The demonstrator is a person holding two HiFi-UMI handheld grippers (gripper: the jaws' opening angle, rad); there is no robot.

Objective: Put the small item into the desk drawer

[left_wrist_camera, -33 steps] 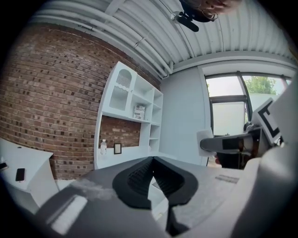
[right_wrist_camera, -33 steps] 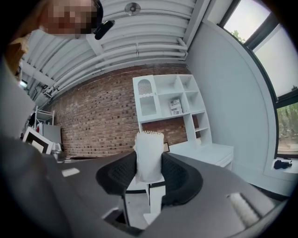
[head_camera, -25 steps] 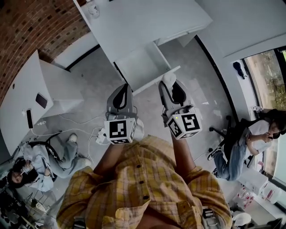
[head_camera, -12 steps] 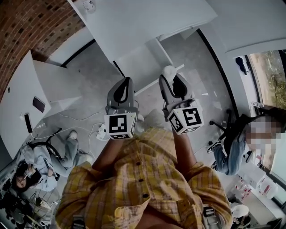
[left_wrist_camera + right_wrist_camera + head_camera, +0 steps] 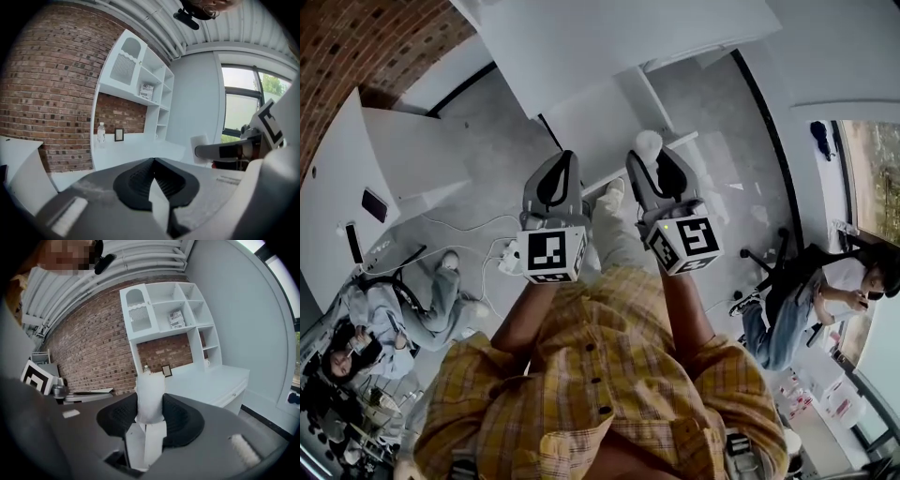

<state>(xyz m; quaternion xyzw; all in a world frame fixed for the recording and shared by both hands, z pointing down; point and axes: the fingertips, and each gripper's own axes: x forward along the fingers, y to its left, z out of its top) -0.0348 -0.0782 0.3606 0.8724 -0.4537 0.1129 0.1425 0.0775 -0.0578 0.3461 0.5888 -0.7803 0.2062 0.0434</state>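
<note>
In the head view my right gripper point(image 5: 649, 156) is shut on a small white item point(image 5: 648, 143), held over the front edge of what looks like a pulled-out drawer point(image 5: 586, 117) under the white desk point(image 5: 609, 37). The right gripper view shows the white item point(image 5: 150, 394) upright between the pads of the right gripper point(image 5: 150, 404), with the desk point(image 5: 215, 378) beyond. My left gripper point(image 5: 566, 159) hangs beside it to the left, level with it. Its jaws meet with nothing between them in the left gripper view point(image 5: 153, 161).
A second white desk point(image 5: 356, 178) with dark phones stands at the left. A person sits on the floor point(image 5: 412, 309) near cables and a power strip point(image 5: 506, 267). Another person sits on a chair point(image 5: 806, 300) at the right. A shelf unit point(image 5: 168, 310) and a bottle point(image 5: 100, 132) stand on the desk by the brick wall.
The desk and drawer have slid up and right in the head view as I step closer; a foot now shows between the grippers. Both grippers keep their pose and grip.
</note>
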